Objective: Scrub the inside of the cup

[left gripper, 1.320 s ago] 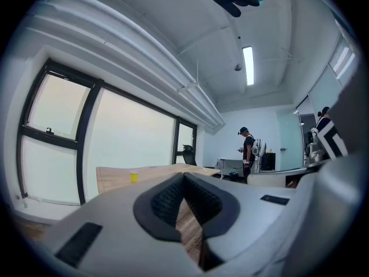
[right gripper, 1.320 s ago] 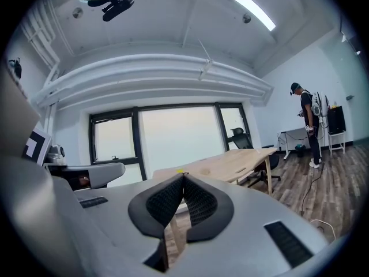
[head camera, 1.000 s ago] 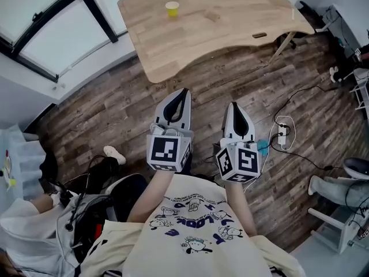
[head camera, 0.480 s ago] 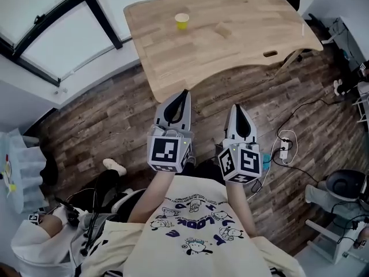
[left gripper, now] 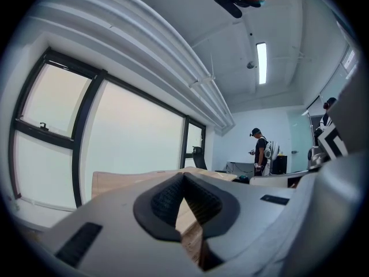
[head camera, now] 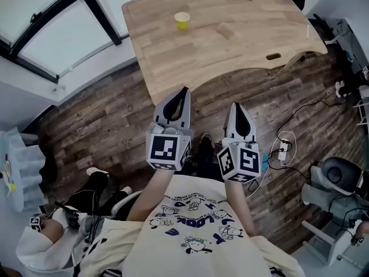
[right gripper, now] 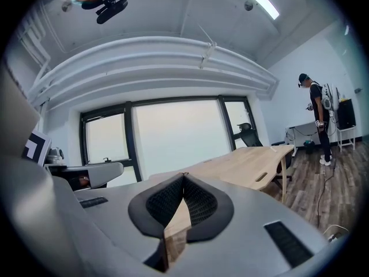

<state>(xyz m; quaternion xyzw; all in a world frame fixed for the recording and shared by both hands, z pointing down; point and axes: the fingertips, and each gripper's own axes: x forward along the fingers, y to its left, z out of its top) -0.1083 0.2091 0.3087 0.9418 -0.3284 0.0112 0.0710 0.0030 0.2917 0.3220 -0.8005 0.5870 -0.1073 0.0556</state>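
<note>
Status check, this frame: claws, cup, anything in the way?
Left claw shut, empty. Right claw shut, empty. Cup upright on table, untouched, well ahead. No obstruction seen.

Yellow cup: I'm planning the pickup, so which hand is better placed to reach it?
Left, probably: the cup stands almost straight ahead of the left tongs; the right tongs sit further right. Both are shut and empty.

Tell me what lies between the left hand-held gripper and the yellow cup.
In the head view, only bare wooden tabletop lies between the left hand-held gripper and the cup.
</note>
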